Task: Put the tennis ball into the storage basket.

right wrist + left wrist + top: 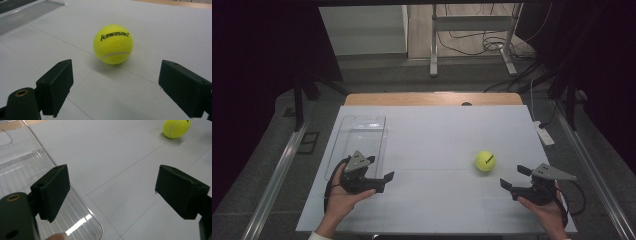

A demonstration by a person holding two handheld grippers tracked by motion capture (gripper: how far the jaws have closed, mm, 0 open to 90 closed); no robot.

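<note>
The yellow tennis ball [485, 161] lies free on the white table [437, 135], on the right half, nothing touching it; seen from the right gripper [515, 178], it sits at about 11 o'clock, near, and in the right gripper view it stands almost centred between the two jaws. This gripper has its jaws spread wide and holds nothing; the gap looks wider than the ball. To take the ball well, I think the hand should go straight forward and low, until the pads are on both sides of the widest part, then close slowly (a ball rolls away easily if one pad touches first). The left gripper [380, 175] is also wide open and empty, beside the clear plastic tray [360, 135] at 9 o'clock from the ball; probably the ball goes there.
</note>
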